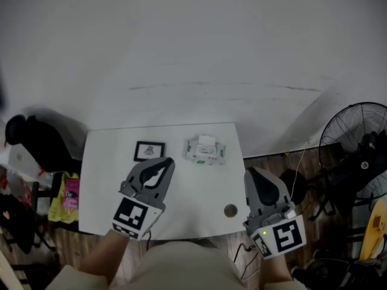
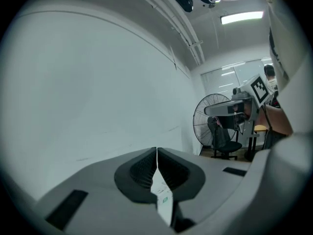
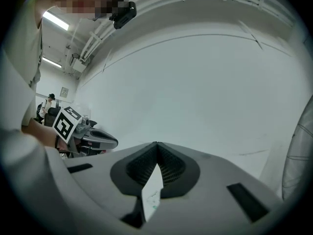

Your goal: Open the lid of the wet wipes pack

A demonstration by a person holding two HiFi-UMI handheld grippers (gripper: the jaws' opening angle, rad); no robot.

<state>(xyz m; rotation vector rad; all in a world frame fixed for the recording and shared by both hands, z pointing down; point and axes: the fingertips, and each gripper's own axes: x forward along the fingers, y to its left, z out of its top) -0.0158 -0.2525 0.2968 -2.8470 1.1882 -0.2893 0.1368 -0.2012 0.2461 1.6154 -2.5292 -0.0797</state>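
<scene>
The wet wipes pack (image 1: 204, 150) lies flat near the far edge of the white worktop (image 1: 193, 192). It looks like a soft, crinkly film pouch, light and likely to slide or buckle if pushed. The white lid (image 1: 207, 141) on top seems a stiff plastic flap, best taken at its free edge while the pouch is pinned down. The left tool (image 1: 164, 163) and the right tool (image 1: 253, 175), both nearer than the pack, have their ribbed pads pressed together on nothing.
</scene>
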